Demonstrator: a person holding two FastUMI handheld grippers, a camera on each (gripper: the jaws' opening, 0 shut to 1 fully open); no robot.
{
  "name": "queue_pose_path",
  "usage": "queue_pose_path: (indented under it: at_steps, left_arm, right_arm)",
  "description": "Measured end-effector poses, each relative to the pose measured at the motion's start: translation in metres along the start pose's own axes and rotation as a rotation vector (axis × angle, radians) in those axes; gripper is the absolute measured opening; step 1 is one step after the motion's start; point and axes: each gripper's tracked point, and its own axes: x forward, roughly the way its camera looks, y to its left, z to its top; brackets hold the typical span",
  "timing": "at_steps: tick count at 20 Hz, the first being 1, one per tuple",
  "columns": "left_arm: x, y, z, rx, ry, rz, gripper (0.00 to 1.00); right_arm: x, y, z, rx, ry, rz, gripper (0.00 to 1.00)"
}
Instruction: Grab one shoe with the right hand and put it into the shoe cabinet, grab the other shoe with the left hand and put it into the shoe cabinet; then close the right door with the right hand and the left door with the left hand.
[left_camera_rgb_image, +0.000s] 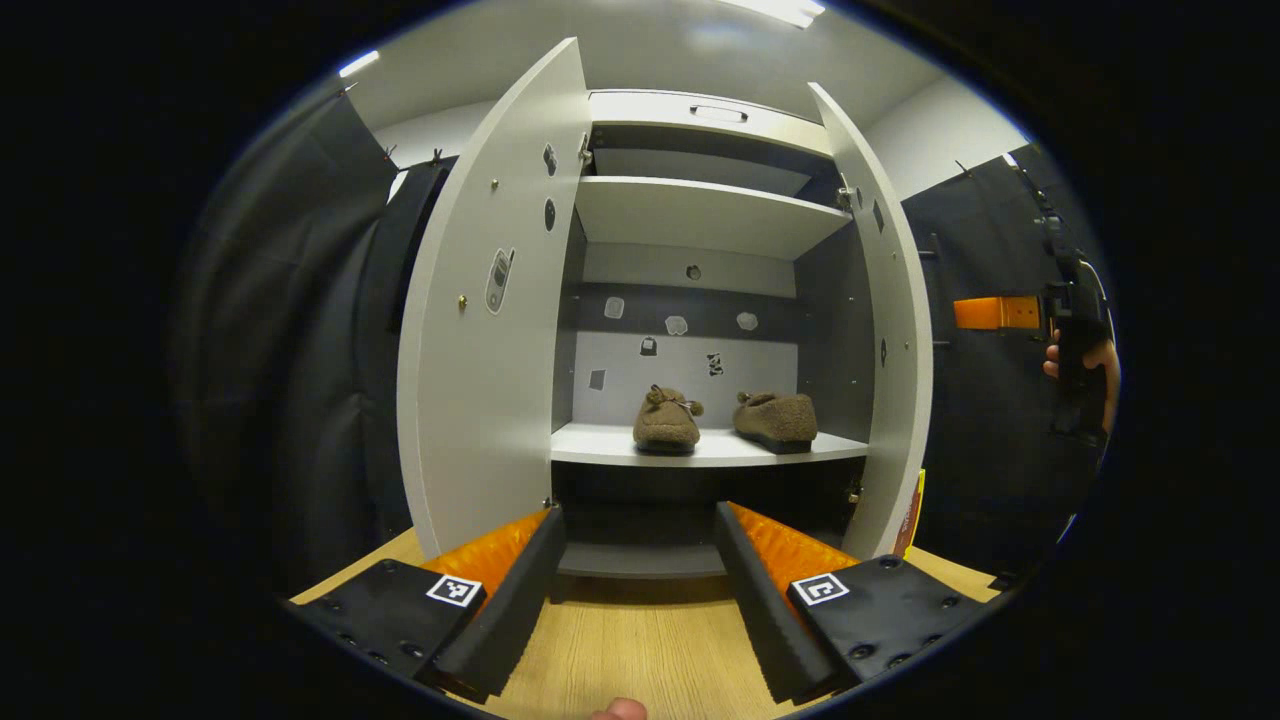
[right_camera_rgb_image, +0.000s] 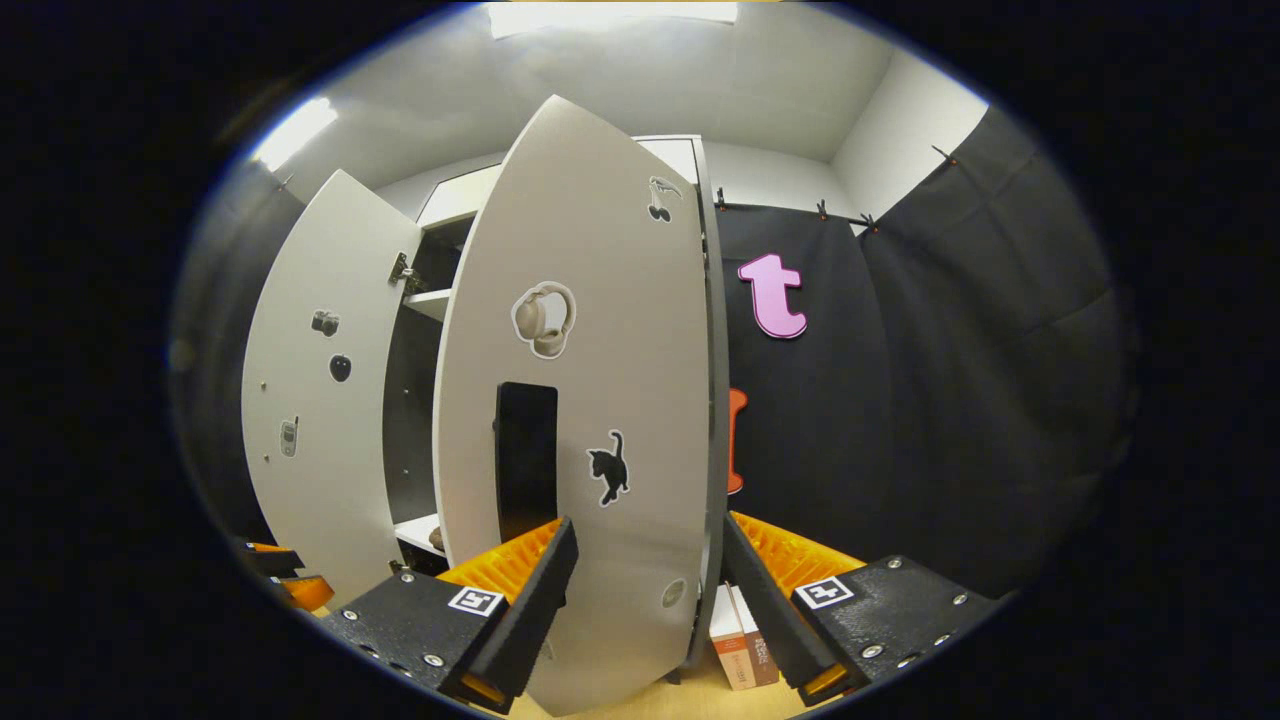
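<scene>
Two brown fuzzy shoes, one (left_camera_rgb_image: 667, 420) left of the other (left_camera_rgb_image: 778, 417), rest side by side on the cabinet's lower shelf (left_camera_rgb_image: 720, 452). Both doors stand open: the left door (left_camera_rgb_image: 490, 330) and the right door (left_camera_rgb_image: 893, 330). My left gripper (left_camera_rgb_image: 640, 600) is open low in front of the cabinet, with nothing between its fingers. In the right gripper view the right door's outer face (right_camera_rgb_image: 600, 380), with a black handle (right_camera_rgb_image: 527, 455) and stickers, is very close. My right gripper (right_camera_rgb_image: 650, 600) is open, its fingers on either side of the door's lower edge. A hand holds that gripper (left_camera_rgb_image: 1075, 335) beyond the right door.
The cabinet stands on a wooden floor (left_camera_rgb_image: 640, 650). An upper shelf (left_camera_rgb_image: 700, 210) is bare. Books (right_camera_rgb_image: 740, 630) stand on the floor by the right door's hinge side. Black cloth walls close in on both sides. The left door (right_camera_rgb_image: 320, 400) shows past the right door.
</scene>
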Motion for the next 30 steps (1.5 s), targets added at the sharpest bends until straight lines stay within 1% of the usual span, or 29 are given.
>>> queue_pose_path:
  at_steps: [2, 3, 4, 6, 8, 10, 13, 16, 17, 18, 20, 23, 26, 29, 30]
  left_arm:
    - [0.001, 0.003, -0.001, -0.001, 0.005, 0.002, 0.97]
    - [0.001, 0.004, -0.003, -0.002, 0.009, -0.001, 0.97]
    - [0.001, 0.004, -0.003, -0.002, 0.010, -0.002, 0.97]
    - [0.001, 0.007, -0.002, -0.004, 0.006, 0.001, 0.97]
    - [0.000, 0.007, -0.004, -0.011, 0.013, -0.001, 0.97]
    - [-0.001, 0.007, -0.008, -0.019, 0.025, -0.005, 0.97]
    - [-0.002, 0.006, -0.011, -0.018, 0.037, -0.013, 0.97]
    - [-0.002, 0.005, -0.009, -0.018, 0.031, -0.017, 0.97]
    - [-0.003, 0.005, -0.008, -0.022, 0.030, -0.014, 0.94]
    - [-0.004, 0.005, -0.008, -0.028, 0.029, -0.012, 0.96]
    - [-0.008, 0.007, -0.008, -0.045, 0.032, -0.004, 0.97]
    - [-0.014, 0.014, -0.004, -0.050, 0.025, 0.020, 0.97]
    - [-0.022, 0.031, 0.010, -0.055, 0.001, 0.059, 0.97]
    - [-0.033, 0.061, 0.027, -0.074, -0.016, 0.127, 0.96]
    - [-0.037, 0.073, 0.033, -0.076, -0.022, 0.155, 0.99]
  right_arm:
    - [0.011, 0.017, 0.000, -0.002, -0.002, 0.027, 0.91]
    - [0.019, 0.025, -0.003, -0.002, 0.002, 0.041, 0.97]
    - [0.030, 0.036, -0.007, -0.003, 0.004, 0.059, 0.91]
    - [0.039, 0.056, -0.007, -0.003, 0.004, 0.098, 0.91]
    - [0.048, 0.072, -0.011, -0.013, 0.006, 0.121, 0.92]
    - [0.054, 0.075, -0.010, -0.030, -0.013, 0.114, 0.91]
    - [0.061, 0.079, -0.014, -0.022, 0.002, 0.117, 0.91]
    - [0.086, 0.089, -0.021, -0.014, 0.023, 0.115, 0.91]
    - [0.094, 0.091, -0.023, -0.017, 0.026, 0.110, 0.91]
    - [0.100, 0.095, -0.023, -0.020, 0.025, 0.105, 0.91]
    - [0.101, 0.096, -0.024, -0.019, 0.022, 0.097, 0.90]
    - [0.106, 0.095, -0.026, 0.002, 0.025, 0.091, 0.91]
    - [0.100, 0.090, -0.023, -0.020, 0.012, 0.069, 0.91]
    - [0.074, 0.089, -0.018, -0.036, -0.005, 0.068, 0.92]
    - [0.062, 0.088, -0.017, -0.038, -0.012, 0.066, 0.92]
